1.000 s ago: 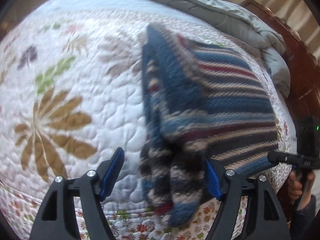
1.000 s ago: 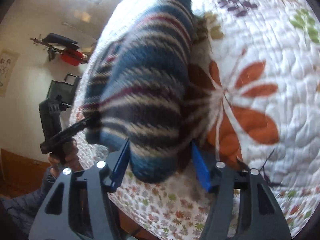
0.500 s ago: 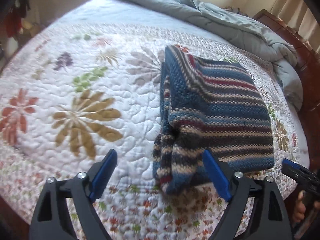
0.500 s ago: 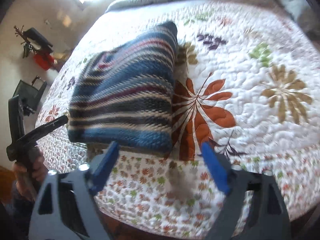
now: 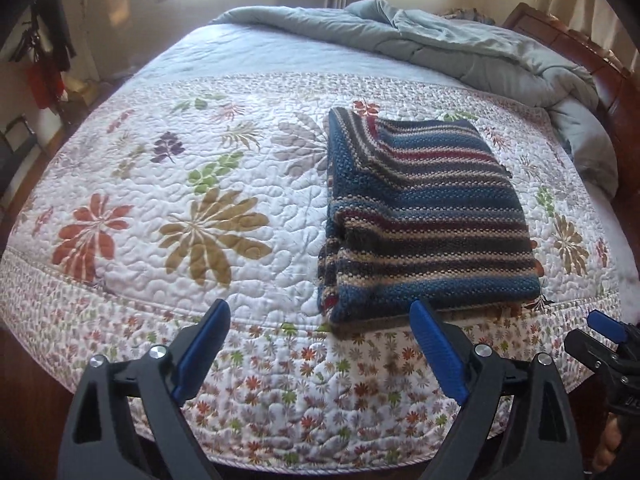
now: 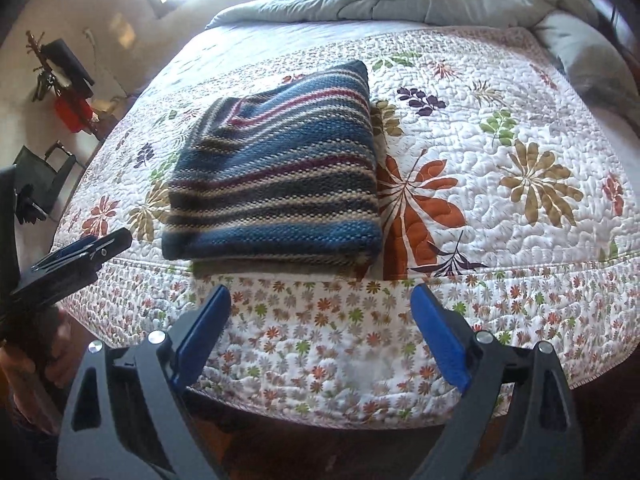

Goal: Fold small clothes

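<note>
Striped knit, the sweater (image 5: 424, 216) is laid folded on the bed (image 5: 240, 184), near its front edge, in a thick squarish bundle of blue, tan and dark red bands. Both the left gripper (image 5: 320, 344) and the right gripper (image 6: 320, 328) are released, their jaws having just been opening, with nothing between them. Trouble could be expected from the springy bulk: the top layer may be pushed open, or the bundle dragged over the edge if snagged by a finger.

Left hand-held gripper (image 5: 320, 320), right hand-held gripper (image 6: 320, 306): jaws just opened wide, empty
</note>
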A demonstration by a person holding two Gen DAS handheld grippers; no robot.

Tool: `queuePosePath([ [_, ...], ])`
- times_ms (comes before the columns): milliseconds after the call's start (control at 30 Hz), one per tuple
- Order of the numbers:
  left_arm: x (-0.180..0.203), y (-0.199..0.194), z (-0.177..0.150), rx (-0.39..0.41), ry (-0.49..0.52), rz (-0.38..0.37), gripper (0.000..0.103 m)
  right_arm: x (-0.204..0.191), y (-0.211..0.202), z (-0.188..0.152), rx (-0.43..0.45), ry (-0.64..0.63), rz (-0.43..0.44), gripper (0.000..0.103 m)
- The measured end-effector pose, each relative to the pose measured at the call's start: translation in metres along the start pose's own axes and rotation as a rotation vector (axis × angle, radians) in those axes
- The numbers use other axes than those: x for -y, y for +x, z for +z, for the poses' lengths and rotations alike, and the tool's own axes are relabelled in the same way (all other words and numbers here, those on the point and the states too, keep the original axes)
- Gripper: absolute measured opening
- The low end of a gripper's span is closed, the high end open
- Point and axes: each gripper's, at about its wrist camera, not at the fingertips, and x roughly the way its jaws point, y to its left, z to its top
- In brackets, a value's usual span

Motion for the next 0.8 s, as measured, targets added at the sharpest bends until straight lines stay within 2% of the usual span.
queuePosePath([
  [333,0.006,-0.031,-0.006,0.069,0.025,0.027,0.092,-0.018,-0.016,0.0,0.041,-0.01,-0.045,0.091],
  [800,0.015,-0.035,-0.006,0.08,0.058,0.055,0.094,-0.023,-0.014,-0.001,0.028,-0.027,-0.081,0.091],
])
